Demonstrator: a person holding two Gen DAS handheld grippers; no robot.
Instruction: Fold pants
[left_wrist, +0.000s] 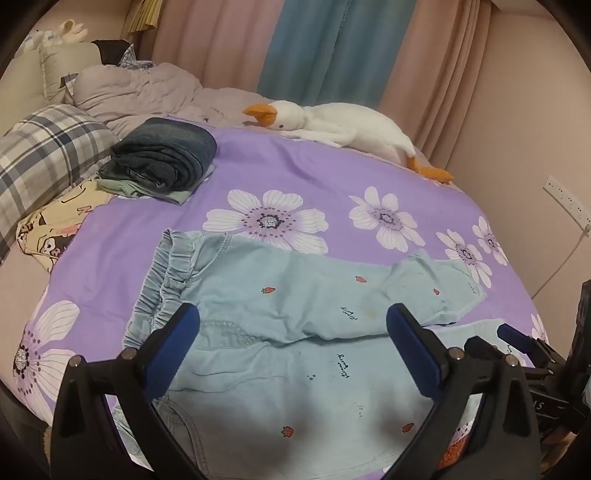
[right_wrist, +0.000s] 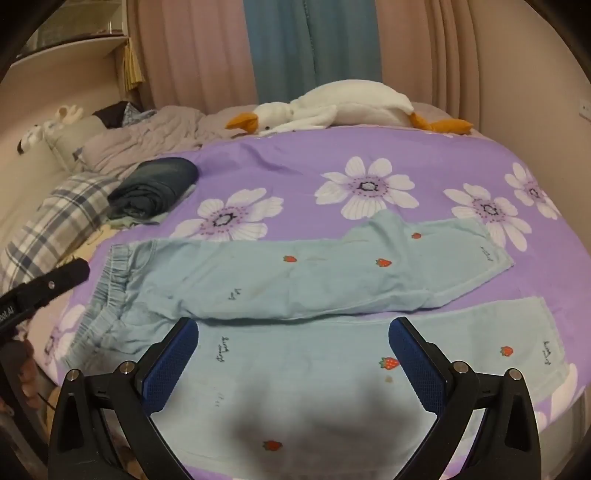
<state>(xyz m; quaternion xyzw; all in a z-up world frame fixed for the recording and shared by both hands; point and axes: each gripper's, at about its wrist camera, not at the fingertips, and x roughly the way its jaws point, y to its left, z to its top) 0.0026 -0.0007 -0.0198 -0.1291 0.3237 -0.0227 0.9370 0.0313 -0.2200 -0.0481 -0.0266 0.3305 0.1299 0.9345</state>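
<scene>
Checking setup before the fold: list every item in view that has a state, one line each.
light blue strawberry pants: spread flat, legs apart, unfolded
dark jeans: folded, stacked on other folded clothes
goose plush: lying on its side
left tool: open, empty, over the pants
right tool: open, empty, over the pants

Little here can actually be read. On the black body of the left gripper (right_wrist: 44, 291), at the left edge of the right wrist view, white letters end in "oot.AI"; the start is cut off. In the left wrist view the right gripper (left_wrist: 517, 339) carries pale digits that look like "15" low on its dark frame. The light blue pants (right_wrist: 295, 280) bear small dark cursive words scattered among the strawberries, too tiny and slanted to make out. The yellow cartoon fabric (left_wrist: 55, 221) shows large dark letters, partly hidden and unreadable.
</scene>
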